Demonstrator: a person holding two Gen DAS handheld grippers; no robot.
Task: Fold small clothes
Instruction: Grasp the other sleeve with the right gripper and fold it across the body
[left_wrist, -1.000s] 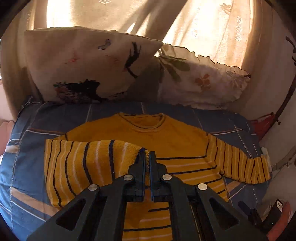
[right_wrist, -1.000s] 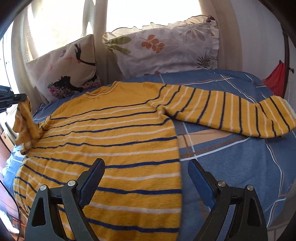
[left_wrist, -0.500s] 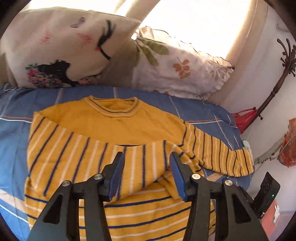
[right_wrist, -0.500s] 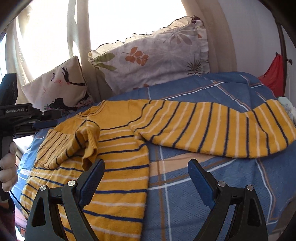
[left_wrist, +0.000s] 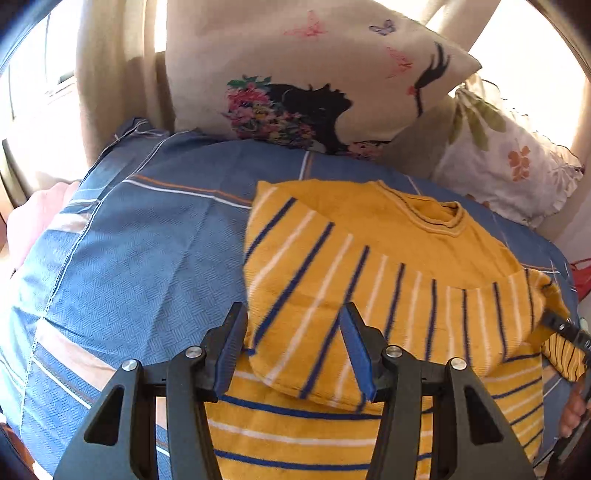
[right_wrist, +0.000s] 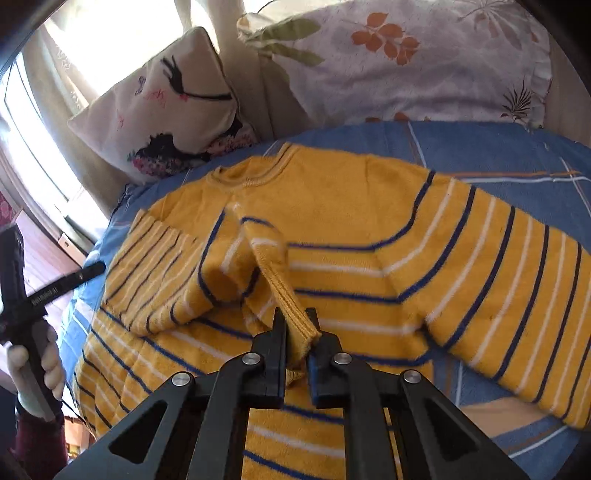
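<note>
Right wrist view: my right gripper (right_wrist: 297, 338) is clamped on the sweater's cuff (right_wrist: 295, 314).
Sweater (left_wrist: 388, 295) lies across the bed (left_wrist: 140, 258), collar toward the pillows (right_wrist: 406, 62); my left gripper (left_wrist: 293, 354) hangs spread above the folded sleeve (left_wrist: 332, 280).

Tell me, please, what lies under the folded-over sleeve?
The striped sweater's body lies under the folded sleeve; the blue bedspread beneath is hidden there.
</note>
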